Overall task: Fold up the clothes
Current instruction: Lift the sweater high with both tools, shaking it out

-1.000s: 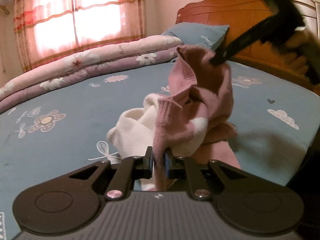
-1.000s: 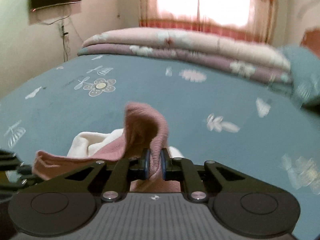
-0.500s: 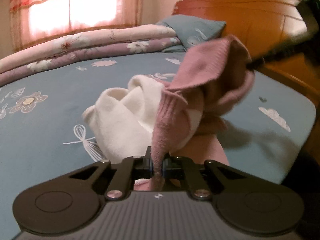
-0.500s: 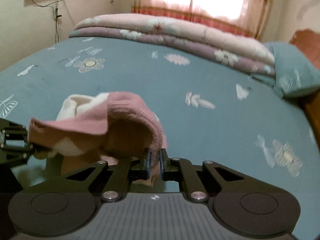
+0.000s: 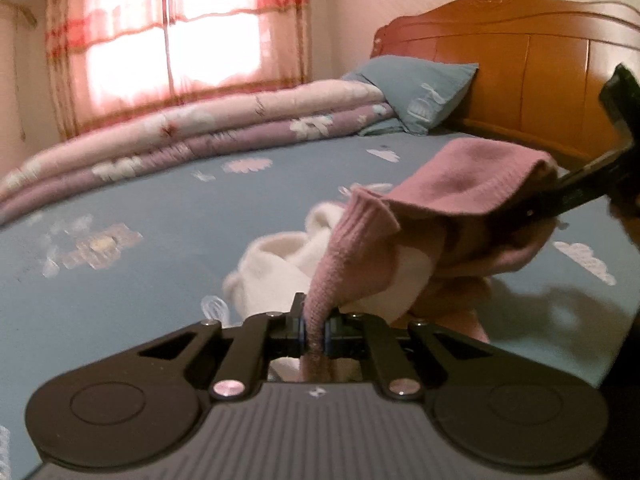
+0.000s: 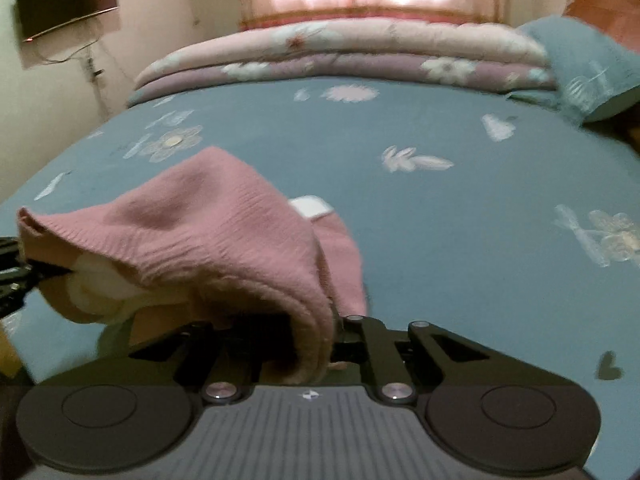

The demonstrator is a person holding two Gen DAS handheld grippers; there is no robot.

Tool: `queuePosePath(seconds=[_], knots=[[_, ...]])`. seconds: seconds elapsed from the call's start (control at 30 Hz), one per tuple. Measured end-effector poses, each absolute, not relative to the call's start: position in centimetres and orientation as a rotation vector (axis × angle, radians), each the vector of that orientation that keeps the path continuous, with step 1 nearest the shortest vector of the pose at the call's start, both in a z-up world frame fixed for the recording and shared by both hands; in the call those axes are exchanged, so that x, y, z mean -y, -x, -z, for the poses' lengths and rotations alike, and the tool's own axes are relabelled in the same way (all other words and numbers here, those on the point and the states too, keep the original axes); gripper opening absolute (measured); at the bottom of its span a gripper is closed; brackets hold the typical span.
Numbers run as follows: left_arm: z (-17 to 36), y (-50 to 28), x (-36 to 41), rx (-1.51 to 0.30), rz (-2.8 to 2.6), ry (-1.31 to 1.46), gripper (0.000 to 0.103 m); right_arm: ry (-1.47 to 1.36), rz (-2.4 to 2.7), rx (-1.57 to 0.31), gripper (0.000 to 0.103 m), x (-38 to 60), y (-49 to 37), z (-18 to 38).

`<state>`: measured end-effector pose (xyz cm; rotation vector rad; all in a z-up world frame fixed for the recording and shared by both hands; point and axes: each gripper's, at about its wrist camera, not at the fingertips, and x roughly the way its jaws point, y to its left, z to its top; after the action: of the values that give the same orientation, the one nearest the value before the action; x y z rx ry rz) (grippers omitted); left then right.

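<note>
The left gripper (image 5: 316, 334) is clamped on a ribbed pink edge of the sweater (image 5: 460, 184), a pink and cream knit garment. From there the cloth rises and stretches across to the right gripper (image 6: 332, 344), which pinches another ribbed pink edge; that edge drapes over its left finger and hides it. Between the two grippers the sweater hangs as a slack pink band above the bed (image 6: 440, 216), with cream parts (image 5: 280, 268) bunched below and resting on the blue flowered sheet. In the left wrist view the right gripper shows as a dark bar at the sweater's far end. A folded quilt (image 5: 240, 120) lies along the far side of the bed under the curtained window (image 5: 176, 40), with a blue pillow (image 5: 424, 88) against the wooden headboard (image 5: 540, 72)
</note>
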<state>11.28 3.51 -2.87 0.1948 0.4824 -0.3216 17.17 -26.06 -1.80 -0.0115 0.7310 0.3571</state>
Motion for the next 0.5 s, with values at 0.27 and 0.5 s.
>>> queuePosePath(seconds=[0.27,0.5], knots=[[-0.5,-11.0,-3.9,-0.372,0.197,-0.264,0.005,0.071,-0.315,-0.581,0.007,26.9,-13.3,-4.7],[-4.8,-9.5,-4.4,-0.274,0.159,-0.283,0.005,0.142,-0.307,-0.482,0.007,26.9,-10.2,-9.3]])
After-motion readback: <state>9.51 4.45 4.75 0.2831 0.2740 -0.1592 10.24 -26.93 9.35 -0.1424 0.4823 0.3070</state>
